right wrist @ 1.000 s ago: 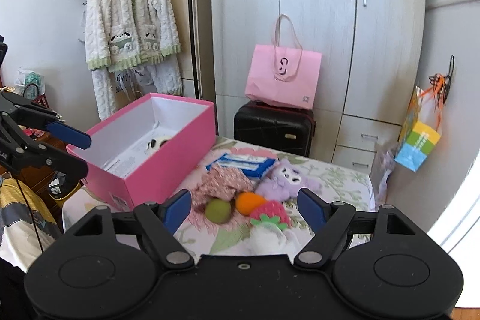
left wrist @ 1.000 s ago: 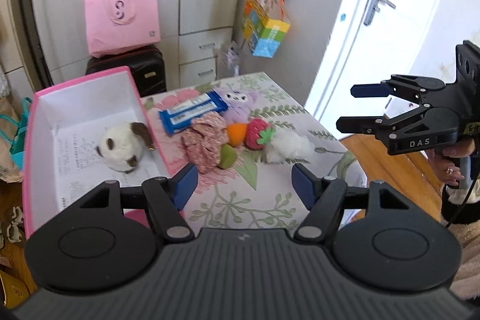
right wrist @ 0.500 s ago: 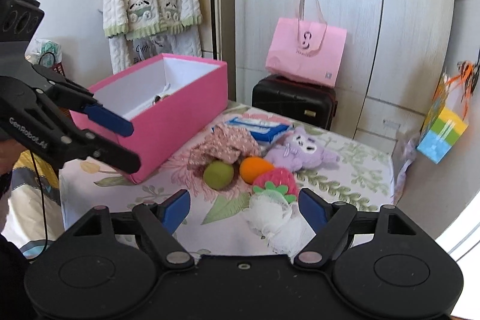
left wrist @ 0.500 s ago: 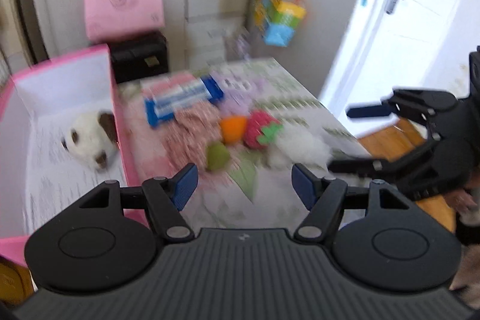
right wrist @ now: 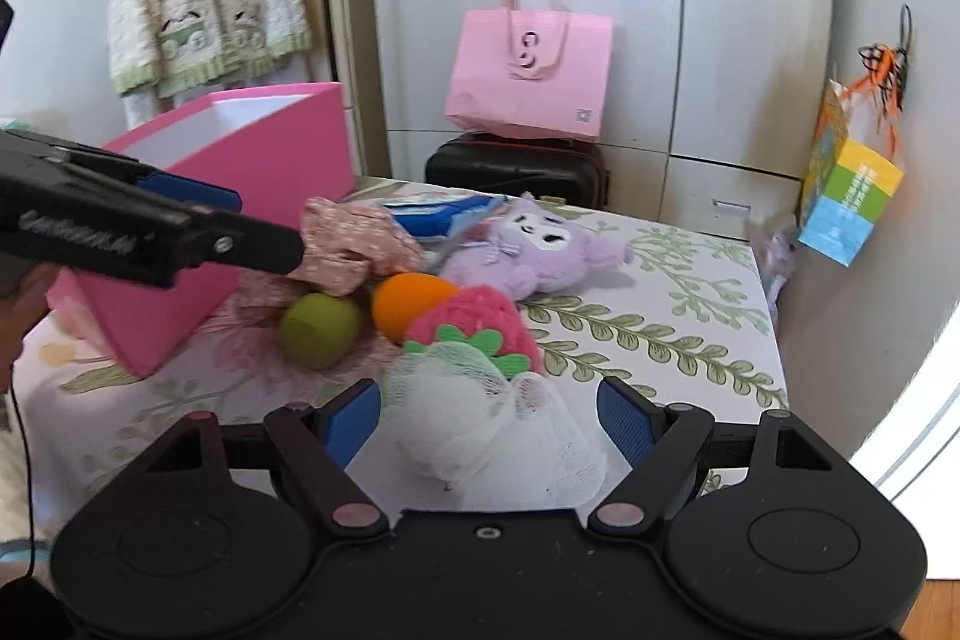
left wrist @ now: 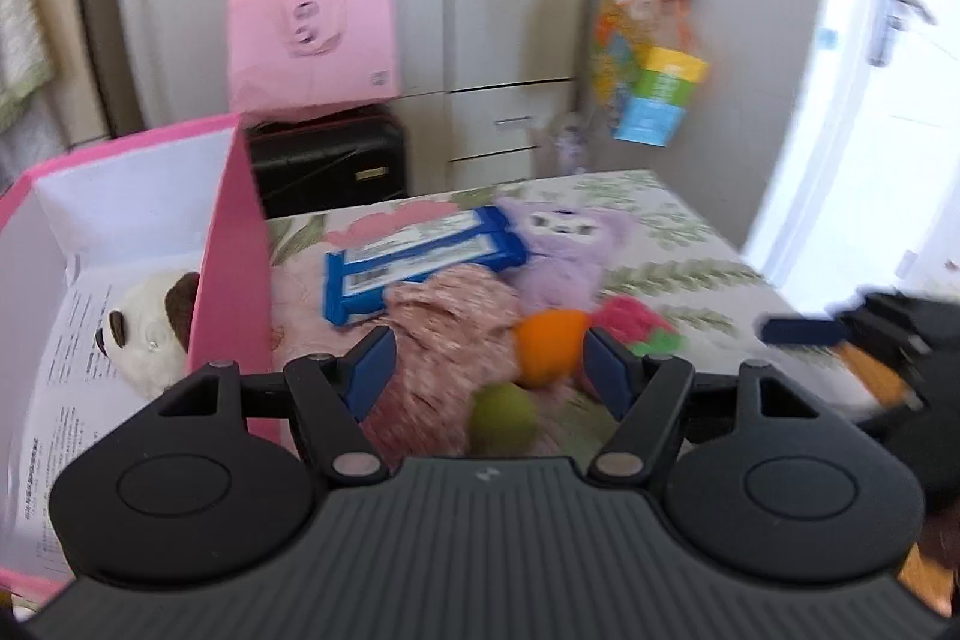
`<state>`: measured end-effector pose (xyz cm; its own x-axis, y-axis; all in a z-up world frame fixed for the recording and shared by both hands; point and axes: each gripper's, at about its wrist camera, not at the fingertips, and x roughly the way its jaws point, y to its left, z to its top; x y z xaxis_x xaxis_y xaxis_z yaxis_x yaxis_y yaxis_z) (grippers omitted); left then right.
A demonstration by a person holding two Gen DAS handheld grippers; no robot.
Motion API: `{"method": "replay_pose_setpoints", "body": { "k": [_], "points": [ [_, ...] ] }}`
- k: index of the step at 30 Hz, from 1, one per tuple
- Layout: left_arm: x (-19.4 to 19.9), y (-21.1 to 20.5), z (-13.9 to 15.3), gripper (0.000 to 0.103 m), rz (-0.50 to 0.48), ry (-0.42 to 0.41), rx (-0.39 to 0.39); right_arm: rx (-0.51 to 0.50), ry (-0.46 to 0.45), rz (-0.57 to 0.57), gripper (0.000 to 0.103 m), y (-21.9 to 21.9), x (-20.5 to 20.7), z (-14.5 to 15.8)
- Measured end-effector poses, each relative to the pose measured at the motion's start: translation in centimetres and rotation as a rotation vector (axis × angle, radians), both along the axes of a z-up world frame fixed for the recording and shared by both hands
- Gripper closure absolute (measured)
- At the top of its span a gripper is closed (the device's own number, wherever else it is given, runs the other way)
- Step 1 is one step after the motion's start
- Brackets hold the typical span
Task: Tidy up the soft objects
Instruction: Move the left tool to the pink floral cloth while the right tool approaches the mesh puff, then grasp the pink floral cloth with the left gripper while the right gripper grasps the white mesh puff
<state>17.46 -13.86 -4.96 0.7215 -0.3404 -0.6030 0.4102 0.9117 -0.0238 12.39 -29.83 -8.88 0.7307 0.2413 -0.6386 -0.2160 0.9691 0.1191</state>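
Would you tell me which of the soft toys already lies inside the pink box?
The white and brown panda plush. It alone lies in the pink box; the purple plush and the others lie on the table.

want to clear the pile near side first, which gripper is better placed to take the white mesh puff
Right. The right gripper is open with the white mesh puff already between its fingers; the left gripper faces the floral cloth instead.

**Soft stuff piled beside the pink box**

A pink box (right wrist: 198,244) with a white inside is set open on the tabletop (right wrist: 690,316); a brown-and-white plush (left wrist: 150,334) is seen lying in it. Bunched together just beside it: pink floral fabric (right wrist: 354,244), green ball (right wrist: 318,328), orange ball (right wrist: 408,298), strawberry plush (right wrist: 480,322), purple plush (right wrist: 540,250), white mesh pouf (right wrist: 492,430), blue packet (left wrist: 414,262).
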Motion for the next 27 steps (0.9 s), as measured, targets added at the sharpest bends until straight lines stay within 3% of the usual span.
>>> {"method": "replay_pose_setpoints", "body": {
  "k": [3,10,12,15,19,21,23,27],
  "points": [
    [2.1,-1.0,-1.4,0.035,0.054,-0.01,0.041,0.001,-0.009,-0.035,0.02,0.2,0.3,-1.2],
    [4.9,-0.2,-4.0,0.035,0.108,0.11,-0.01,0.085,0.019,-0.059,0.02,0.0,-0.2,-2.9],
    [4.9,0.2,-4.2,0.035,0.125,0.129,-0.039,0.111,0.022,-0.059,0.026,-0.1,-0.4,-3.2],
    [5.2,0.3,-4.5,0.036,0.125,0.142,-0.063,0.113,0.003,-0.071,0.047,0.3,-1.1,-3.4],
    [5.3,0.2,-4.5,0.05,0.122,0.157,-0.049,0.082,-0.015,-0.074,0.057,0.9,-1.8,-3.4],
    [4.9,-0.3,-4.4,0.055,0.13,0.153,0.009,0.075,-0.013,-0.078,0.059,1.1,-2.2,-3.3],
    [4.4,-0.5,-4.1,0.07,0.133,0.123,0.021,0.073,-0.017,-0.08,0.059,1.1,-2.6,-3.1],
    [3.5,-0.1,-3.4,0.076,0.147,0.078,-0.005,0.055,-0.049,-0.093,0.059,1.4,-3.3,-2.4]
  ]
}}
